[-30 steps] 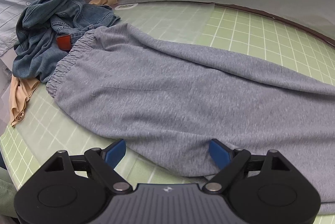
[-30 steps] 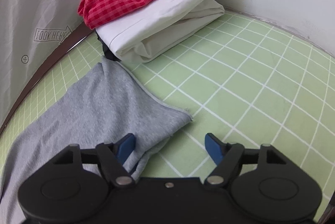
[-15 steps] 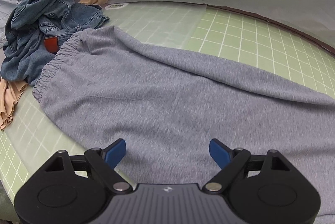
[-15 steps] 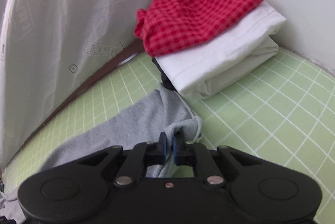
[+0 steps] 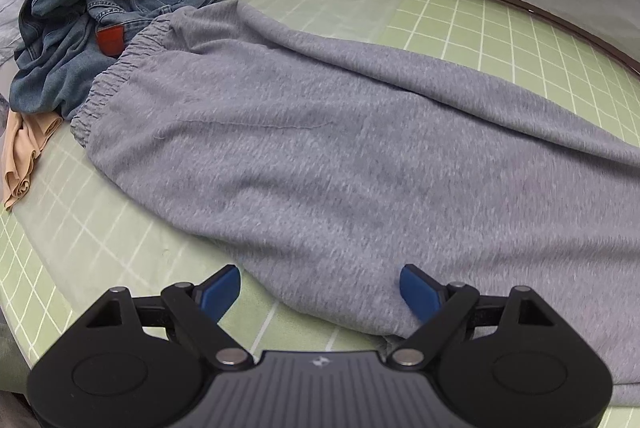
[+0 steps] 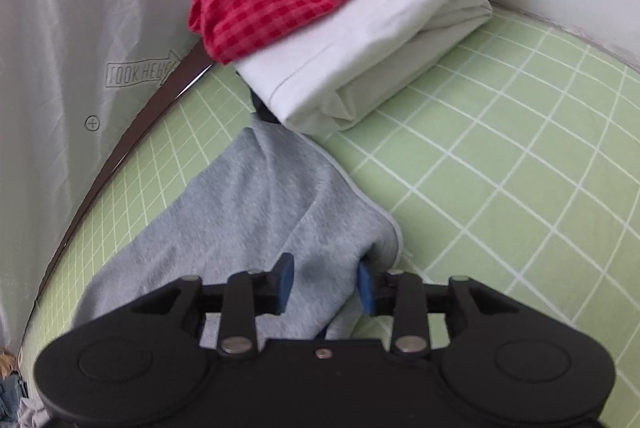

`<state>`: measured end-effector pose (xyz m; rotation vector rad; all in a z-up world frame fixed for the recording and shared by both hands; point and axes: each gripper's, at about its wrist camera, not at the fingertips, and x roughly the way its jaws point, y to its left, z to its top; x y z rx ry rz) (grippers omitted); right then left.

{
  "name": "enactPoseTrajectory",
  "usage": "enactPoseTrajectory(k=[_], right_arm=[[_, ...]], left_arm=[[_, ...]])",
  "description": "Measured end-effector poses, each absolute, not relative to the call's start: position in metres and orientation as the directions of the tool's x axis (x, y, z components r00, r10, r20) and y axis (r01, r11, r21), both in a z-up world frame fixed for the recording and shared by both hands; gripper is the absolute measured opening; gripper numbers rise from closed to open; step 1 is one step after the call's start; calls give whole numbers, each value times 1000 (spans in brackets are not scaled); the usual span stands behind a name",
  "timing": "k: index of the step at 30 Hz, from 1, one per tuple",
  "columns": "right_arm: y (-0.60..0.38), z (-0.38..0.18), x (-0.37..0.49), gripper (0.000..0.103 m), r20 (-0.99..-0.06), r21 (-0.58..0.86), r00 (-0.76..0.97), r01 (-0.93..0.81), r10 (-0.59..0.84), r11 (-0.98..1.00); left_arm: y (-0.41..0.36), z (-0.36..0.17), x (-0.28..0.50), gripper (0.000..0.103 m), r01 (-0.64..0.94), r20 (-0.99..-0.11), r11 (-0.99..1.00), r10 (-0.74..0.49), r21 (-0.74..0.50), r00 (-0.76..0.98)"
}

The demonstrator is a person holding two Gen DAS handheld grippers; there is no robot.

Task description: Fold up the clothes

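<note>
Across the green gridded worktop (image 5: pixel 500 28) lie the grey sweatpants (image 5: pixel 320 156), waistband beside a denim heap (image 5: pixel 100 8), leg ends near a folded stack (image 6: pixel 360 40). Left tongs (image 5: pixel 320 288) hover spread over the near edge. Right tongs (image 6: pixel 325 282) sit half-closed around a bunched leg hem, apparently not clamped. A good fold likely needs both layers pinched firmly before lifting the hem toward the waistband. Soft, thick fleece; faint creases.
</note>
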<state>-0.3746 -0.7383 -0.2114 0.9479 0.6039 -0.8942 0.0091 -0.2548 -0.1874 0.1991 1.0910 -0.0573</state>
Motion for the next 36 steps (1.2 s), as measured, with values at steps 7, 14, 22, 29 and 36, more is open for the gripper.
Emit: enactPoseTrajectory(k=[7, 14, 22, 29, 36], right_arm=[[-754, -221, -382, 43, -785, 441, 475, 879, -399, 180], [-760, -199, -377, 5, -710, 479, 543, 839, -449, 258], [-750, -157, -402, 4, -528, 702, 698, 679, -483, 214], [-742, -219, -421, 3, -803, 416, 434, 899, -408, 137], [-720, -202, -387, 58, -813, 204, 334, 930, -476, 306]], left_arm=[[-261, -192, 10, 88, 157, -890, 977, 57, 142, 453], [-258, -195, 10, 92, 140, -892, 981, 57, 133, 448], [-255, -197, 12, 96, 118, -898, 986, 55, 118, 436], [-250, -199, 15, 100, 96, -906, 991, 48, 97, 421], [-235, -195, 15, 99, 44, -919, 998, 13, 33, 395]])
